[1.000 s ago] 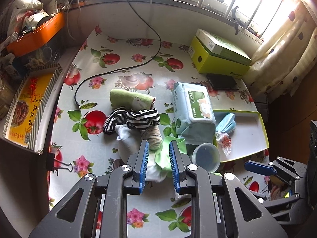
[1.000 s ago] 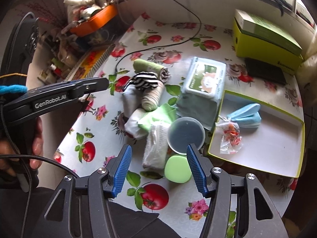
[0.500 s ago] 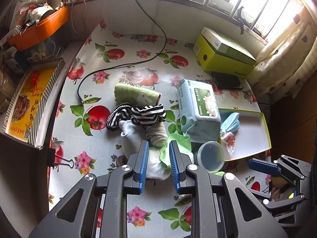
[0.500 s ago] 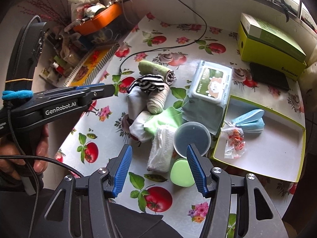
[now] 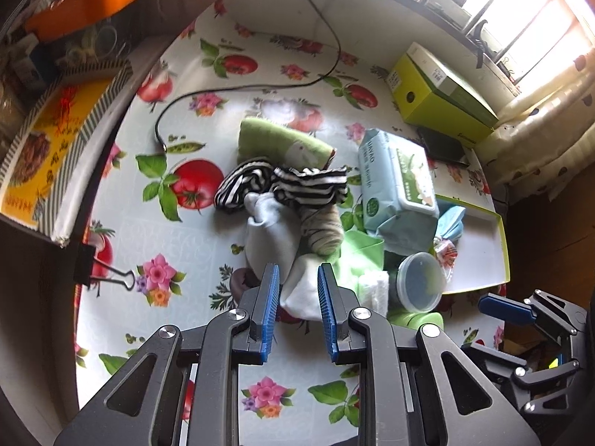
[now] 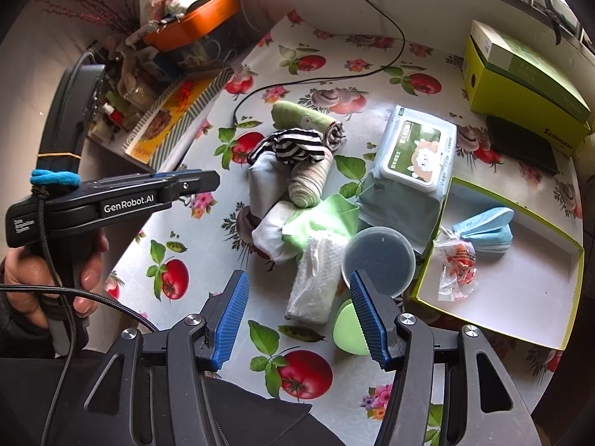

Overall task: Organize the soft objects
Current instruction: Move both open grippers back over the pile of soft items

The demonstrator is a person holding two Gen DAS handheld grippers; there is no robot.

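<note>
Between the parted left gripper (image 5: 296,295) fingers, untouched, a rumpled white cloth (image 5: 303,290) amid rolled socks

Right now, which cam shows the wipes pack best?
Right wrist: the wipes pack lies near centre, its lid and printed label face-on and unobstructed. Left wrist shows the pack too, but further off to the side, skewed, its label harder to read.

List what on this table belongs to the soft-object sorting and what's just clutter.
Job items: green rolled towel, striped sock, beige rolled sock, white cloth bundle, green cloth, blue cloth, shallow box tray.

Clutter: wipes pack, round plastic container, black cable, green shoebox, binder clip.
</note>
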